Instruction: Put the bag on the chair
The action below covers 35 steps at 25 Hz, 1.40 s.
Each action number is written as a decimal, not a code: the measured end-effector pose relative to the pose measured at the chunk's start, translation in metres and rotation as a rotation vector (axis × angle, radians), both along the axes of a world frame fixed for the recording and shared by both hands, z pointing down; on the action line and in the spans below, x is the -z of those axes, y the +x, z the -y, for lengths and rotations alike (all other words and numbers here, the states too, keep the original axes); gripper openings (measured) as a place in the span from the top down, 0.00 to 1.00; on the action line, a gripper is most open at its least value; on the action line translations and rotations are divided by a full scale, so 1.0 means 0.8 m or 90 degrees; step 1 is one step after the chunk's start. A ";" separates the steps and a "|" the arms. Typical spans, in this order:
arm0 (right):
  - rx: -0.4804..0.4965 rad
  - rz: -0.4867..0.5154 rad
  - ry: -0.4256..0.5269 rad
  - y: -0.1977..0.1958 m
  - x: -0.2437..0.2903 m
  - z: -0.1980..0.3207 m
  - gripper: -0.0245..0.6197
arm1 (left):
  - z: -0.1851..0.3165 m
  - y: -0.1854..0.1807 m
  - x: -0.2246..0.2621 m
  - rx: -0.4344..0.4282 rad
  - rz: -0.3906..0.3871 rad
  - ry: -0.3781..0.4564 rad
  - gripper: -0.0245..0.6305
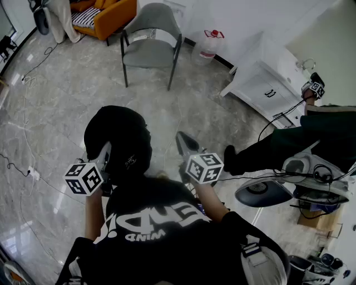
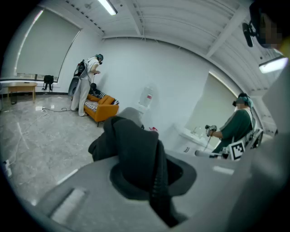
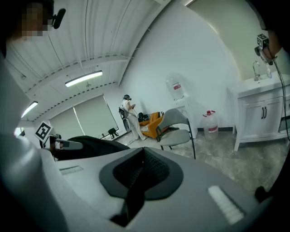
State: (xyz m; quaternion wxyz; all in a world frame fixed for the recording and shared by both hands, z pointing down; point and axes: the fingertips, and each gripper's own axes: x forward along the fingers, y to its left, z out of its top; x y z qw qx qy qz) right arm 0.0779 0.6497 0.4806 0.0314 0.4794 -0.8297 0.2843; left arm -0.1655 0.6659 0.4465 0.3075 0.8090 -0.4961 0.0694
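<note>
A black bag [image 1: 119,139] hangs in the air over the marble floor, and my left gripper [image 1: 105,155] is shut on it. In the left gripper view the bag's dark fabric [image 2: 131,149] is pinched between the jaws of my left gripper [image 2: 152,181] and bulges up above them. My right gripper [image 1: 186,143] is beside the bag, to its right, shut with nothing in it; in its own view the jaws of the right gripper [image 3: 140,174] meet. The grey chair [image 1: 150,50] stands empty some way ahead and also shows as the chair [image 3: 176,131] past the right jaws.
An orange sofa [image 1: 105,14] is at the far left behind the chair. A water jug [image 1: 208,44] stands by the wall, and a white cabinet [image 1: 261,83] at the right. A seated person in green [image 1: 300,139] is at the right. Cables [image 1: 16,167] lie on the floor.
</note>
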 end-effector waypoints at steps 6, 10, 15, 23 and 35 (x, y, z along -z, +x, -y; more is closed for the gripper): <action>-0.002 0.002 -0.010 -0.004 0.004 0.027 0.96 | 0.027 0.000 0.004 -0.005 0.002 -0.004 0.91; -0.012 0.004 -0.022 -0.009 0.002 0.048 0.96 | 0.050 -0.002 0.002 -0.018 0.004 -0.010 0.91; -0.033 0.001 -0.021 -0.052 0.003 0.048 0.96 | 0.055 -0.042 0.003 -0.039 -0.011 -0.009 0.91; -0.060 0.012 -0.021 -0.098 -0.002 0.066 0.96 | 0.093 -0.079 -0.006 -0.073 -0.003 -0.014 0.91; -0.055 0.017 -0.023 -0.112 -0.018 0.172 0.96 | 0.188 -0.084 -0.026 -0.067 -0.017 -0.023 0.91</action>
